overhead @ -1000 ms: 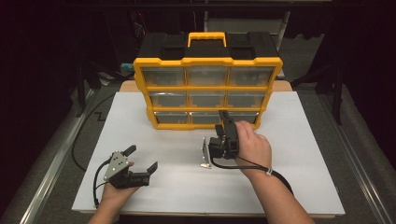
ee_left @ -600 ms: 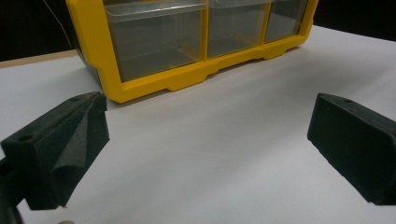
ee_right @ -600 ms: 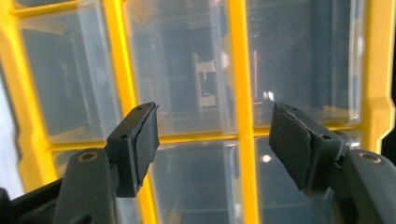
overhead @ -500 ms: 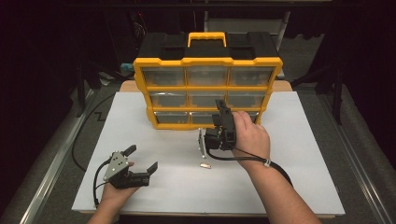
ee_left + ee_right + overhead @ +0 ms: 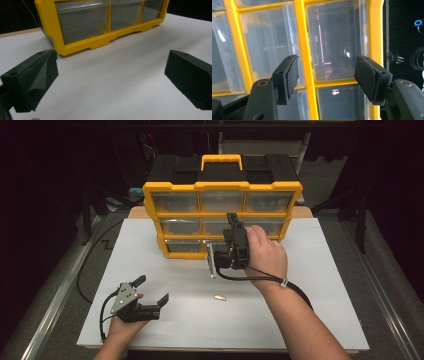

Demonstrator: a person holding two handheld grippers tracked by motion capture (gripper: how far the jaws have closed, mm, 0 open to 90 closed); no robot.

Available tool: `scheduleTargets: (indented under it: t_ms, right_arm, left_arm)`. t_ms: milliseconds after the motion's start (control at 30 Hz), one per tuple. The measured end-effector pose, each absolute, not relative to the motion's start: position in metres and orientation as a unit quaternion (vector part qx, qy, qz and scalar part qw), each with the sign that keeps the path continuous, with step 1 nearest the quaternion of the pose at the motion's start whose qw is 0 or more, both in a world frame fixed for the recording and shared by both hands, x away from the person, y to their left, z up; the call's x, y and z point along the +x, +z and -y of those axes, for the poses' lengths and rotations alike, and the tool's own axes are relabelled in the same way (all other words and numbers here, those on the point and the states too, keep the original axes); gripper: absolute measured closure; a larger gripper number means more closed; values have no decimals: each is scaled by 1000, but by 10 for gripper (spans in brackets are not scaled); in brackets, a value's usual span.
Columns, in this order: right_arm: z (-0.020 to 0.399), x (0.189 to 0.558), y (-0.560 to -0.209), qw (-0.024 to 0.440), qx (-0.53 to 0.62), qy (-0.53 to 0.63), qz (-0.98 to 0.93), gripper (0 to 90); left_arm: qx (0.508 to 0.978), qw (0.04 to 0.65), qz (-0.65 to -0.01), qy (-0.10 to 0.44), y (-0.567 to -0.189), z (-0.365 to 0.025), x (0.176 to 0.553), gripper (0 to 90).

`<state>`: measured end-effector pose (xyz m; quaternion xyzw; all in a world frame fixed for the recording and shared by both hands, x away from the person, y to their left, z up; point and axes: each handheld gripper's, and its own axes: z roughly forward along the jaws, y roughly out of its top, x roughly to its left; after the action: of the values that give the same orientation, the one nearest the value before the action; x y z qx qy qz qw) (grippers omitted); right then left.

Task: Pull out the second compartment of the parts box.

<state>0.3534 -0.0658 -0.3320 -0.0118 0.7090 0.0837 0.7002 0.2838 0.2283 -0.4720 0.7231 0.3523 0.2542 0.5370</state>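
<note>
Left gripper (image 5: 152, 289) nearest, low over white table (image 5: 325, 320), jaws spread, empty. Small brass piece (image 5: 219, 296) loose on table, below and behind right gripper (image 5: 327, 62). Lifted off table since a second ago, now facing clear drawer (image 5: 337, 42) of yellow organizer (image 5: 222, 185) just ahead. Jaws just narrowing, nothing between, released. Probably drawer pull next; handle hard to make out.

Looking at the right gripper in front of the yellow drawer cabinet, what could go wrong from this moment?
1. The right gripper stands open close before the yellow drawer cabinet; in the right gripper view a yellow divider lies between its jaws, so closing might catch the frame and not a drawer front.
2. A small brass-coloured piece lies loose on the white table below that hand; a forearm could sweep it away.
3. The left gripper rests open on the table, so the cabinet may slide if pulled.
</note>
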Motion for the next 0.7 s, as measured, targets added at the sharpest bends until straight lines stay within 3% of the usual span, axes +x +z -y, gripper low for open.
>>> scheduleTargets:
  t_ms: [333,700]
  right_arm:
    - [59,360,-317,709,-11,79,-700,410]
    - [53,371,-304,723,-15,67,-688,519]
  left_arm:
    - [722,539,-352,254,-472,-229,284,3]
    - [722,540,-351,252,-472,-229,283,3]
